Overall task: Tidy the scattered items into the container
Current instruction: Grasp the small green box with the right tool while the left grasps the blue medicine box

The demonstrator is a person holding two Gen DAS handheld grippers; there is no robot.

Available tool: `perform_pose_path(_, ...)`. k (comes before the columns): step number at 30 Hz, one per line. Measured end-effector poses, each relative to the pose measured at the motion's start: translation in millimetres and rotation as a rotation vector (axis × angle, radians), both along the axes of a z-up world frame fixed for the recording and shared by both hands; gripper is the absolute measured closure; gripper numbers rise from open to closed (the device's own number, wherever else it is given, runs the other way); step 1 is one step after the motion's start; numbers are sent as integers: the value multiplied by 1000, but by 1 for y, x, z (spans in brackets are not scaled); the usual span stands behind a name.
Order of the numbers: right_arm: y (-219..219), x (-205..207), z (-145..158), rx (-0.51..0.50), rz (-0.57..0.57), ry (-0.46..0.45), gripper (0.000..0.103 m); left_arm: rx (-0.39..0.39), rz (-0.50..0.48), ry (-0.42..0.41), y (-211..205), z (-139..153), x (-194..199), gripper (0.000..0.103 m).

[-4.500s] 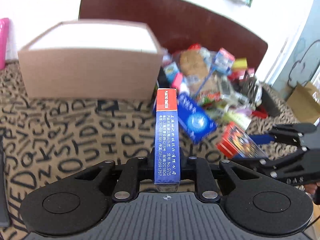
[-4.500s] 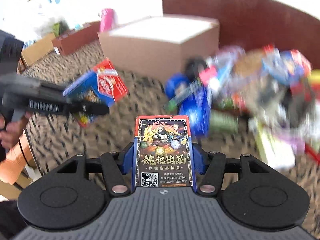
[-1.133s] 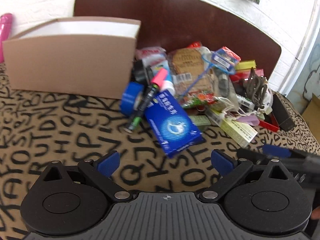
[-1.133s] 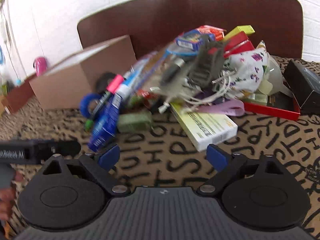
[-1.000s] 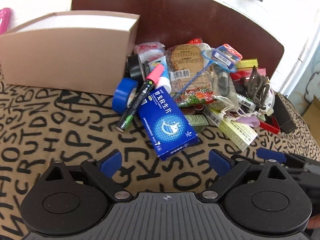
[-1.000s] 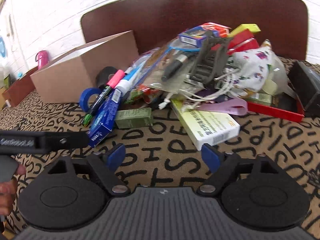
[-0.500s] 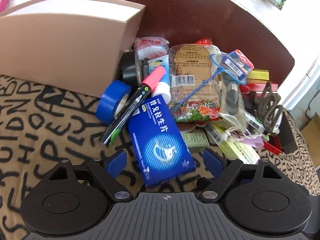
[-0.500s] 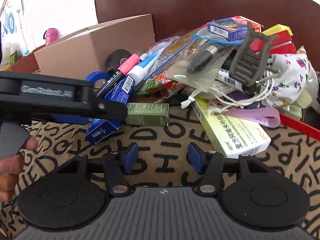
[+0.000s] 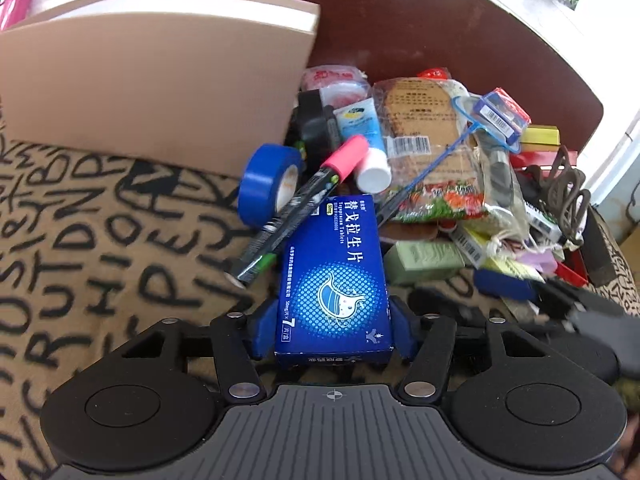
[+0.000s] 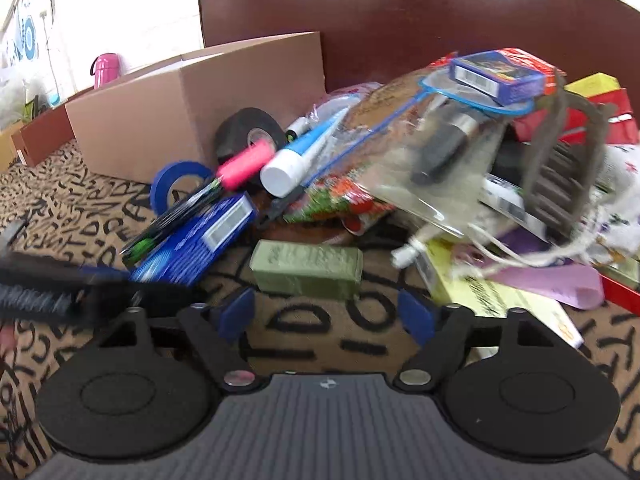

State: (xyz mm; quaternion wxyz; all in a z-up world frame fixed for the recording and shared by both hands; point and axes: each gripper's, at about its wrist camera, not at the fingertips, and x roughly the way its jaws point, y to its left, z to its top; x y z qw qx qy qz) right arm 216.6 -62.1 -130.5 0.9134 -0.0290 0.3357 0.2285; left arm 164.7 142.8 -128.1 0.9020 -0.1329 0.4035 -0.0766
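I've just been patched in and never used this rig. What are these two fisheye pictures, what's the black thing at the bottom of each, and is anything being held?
Each picture comes from a camera on a hand-held gripper, looking forward along its fingers; the black shape at the bottom is that gripper's own body.

In the left wrist view, the left gripper has its jaws closed against the sides of a blue medicine box. In the right wrist view, the right gripper has its jaws apart and empty, in front of a green box.

Beyond lies a pile on a letter-patterned cloth: blue tape, a pink-capped marker, snack packets. The cardboard box is the container.
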Motion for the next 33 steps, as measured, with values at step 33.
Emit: perform_pose_path(33,6,-27,5,-76,108,60,36,66,-130,30,11,1,-28,45)
